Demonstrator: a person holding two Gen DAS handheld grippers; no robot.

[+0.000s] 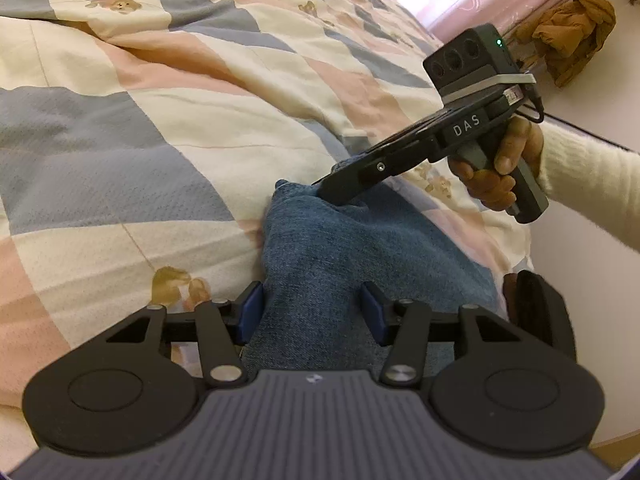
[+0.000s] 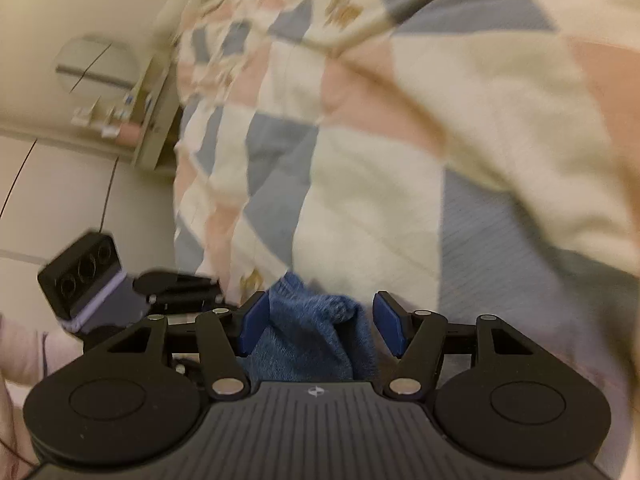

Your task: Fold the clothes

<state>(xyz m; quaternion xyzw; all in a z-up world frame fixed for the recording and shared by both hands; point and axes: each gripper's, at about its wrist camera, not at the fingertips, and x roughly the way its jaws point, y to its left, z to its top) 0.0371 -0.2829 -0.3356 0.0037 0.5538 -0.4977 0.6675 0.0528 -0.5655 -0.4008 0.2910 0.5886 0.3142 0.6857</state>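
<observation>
A folded blue denim garment (image 1: 340, 256) lies on the patchwork quilt near the bed's edge. My left gripper (image 1: 313, 314) stands over its near end, blue pads apart, with the denim between them and no squeeze showing. The right gripper (image 1: 330, 192), held by a hand in a cream sleeve, has its tips at the garment's far corner. The right wrist view is blurred. There a bunch of denim (image 2: 312, 332) sits between the pads of the right gripper (image 2: 320, 330), against the left pad, with a gap before the right pad. The left gripper's body (image 2: 84, 280) shows at the left.
The quilt (image 1: 160, 128) of cream, pink and grey squares with teddy bears covers the bed in soft ridges. A brown garment (image 1: 568, 36) hangs by the pink curtain. A round mirror (image 2: 96, 64) and a small shelf are on the wall. The bed's edge drops off beside the denim.
</observation>
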